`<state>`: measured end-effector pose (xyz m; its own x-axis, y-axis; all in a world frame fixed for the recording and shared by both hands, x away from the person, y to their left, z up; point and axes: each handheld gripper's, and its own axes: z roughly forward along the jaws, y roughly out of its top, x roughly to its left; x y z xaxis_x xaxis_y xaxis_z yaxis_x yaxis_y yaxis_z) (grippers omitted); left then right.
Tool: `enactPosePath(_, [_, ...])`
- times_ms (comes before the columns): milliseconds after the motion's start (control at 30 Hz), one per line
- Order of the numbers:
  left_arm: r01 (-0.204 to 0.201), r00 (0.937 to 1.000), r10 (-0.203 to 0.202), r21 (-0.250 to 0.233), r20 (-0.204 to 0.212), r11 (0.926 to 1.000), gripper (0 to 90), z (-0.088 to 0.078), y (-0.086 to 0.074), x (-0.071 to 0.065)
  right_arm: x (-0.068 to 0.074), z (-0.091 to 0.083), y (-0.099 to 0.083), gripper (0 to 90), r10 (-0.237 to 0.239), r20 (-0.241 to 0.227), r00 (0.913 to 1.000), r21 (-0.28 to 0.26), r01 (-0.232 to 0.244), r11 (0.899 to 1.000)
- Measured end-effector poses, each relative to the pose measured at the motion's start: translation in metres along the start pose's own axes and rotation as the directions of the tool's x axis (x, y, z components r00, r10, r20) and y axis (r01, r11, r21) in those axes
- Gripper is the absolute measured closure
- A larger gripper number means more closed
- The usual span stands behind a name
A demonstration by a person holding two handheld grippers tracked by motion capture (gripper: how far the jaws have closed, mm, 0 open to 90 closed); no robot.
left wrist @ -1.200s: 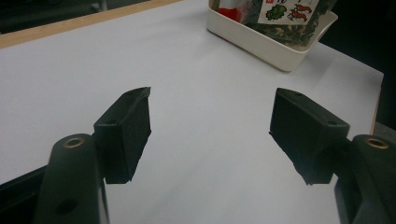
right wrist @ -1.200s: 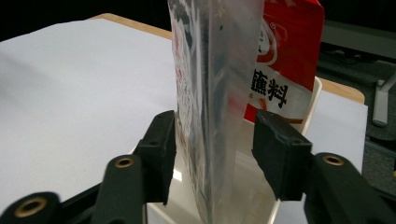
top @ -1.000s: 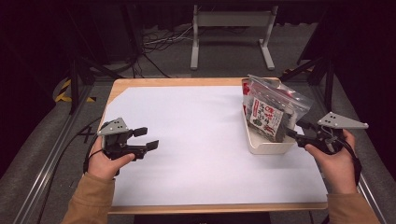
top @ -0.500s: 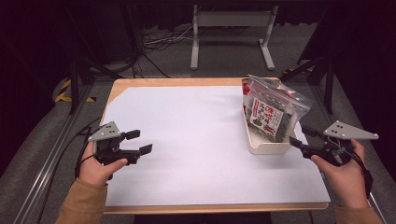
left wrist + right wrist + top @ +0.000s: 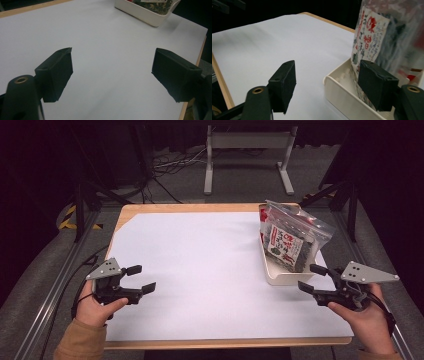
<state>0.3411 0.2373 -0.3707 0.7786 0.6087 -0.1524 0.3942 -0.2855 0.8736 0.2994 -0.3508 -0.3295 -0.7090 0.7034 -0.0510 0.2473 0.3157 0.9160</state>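
Snack bag: clear plastic, red-lettered label, upright in white tray.

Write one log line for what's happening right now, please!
left gripper: open, empty, jaws just opened | right gripper: open, empty, jaws just opened, near tray | bag: standing in tray

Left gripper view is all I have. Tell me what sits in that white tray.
Observer: A clear bag of dark packets with red print stands in the tray.
Operator: Report the right gripper.
Observer: The right gripper is by the tray's near right corner; its jaws have just been opening, nothing between them.
Operator: Say if it touches the tray.
Observer: In the high view its tips look just clear of it.
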Motion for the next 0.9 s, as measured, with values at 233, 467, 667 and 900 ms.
enactPosePath(233, [-0.01, 0.9998, 0.01, -0.006, 0.018, 0.9999, 16.6, 0.0, -0.002, -0.003, 0.007, 0.011, -0.003, 27.9, -0.01, -0.056, 0.9984, -0.027, 0.009, 1.0])
enactPosePath(467, [-0.016, 0.9997, 0.016, 0.0, 0.017, 0.9999, 16.3, 0.0, -0.004, -0.002, 0.016, 0.027, -0.008, 26.3, -0.037, -0.12, 0.9921, -0.021, 0.035, 0.999])
enactPosePath(667, [-0.01, 0.9998, 0.01, 0.002, 0.019, 0.9999, 16.0, 0.0, -0.006, -0.001, 0.023, 0.042, -0.012, 24.8, -0.045, -0.143, 0.9887, -0.025, 0.042, 0.999])
enactPosePath(900, [-0.011, 0.9997, 0.011, 0.013, 0.021, 0.9998, 15.7, 0.004, -0.009, -0.002, 0.03, 0.063, -0.024, 23.9, -0.061, -0.168, 0.984, 0.005, 0.063, 0.998])
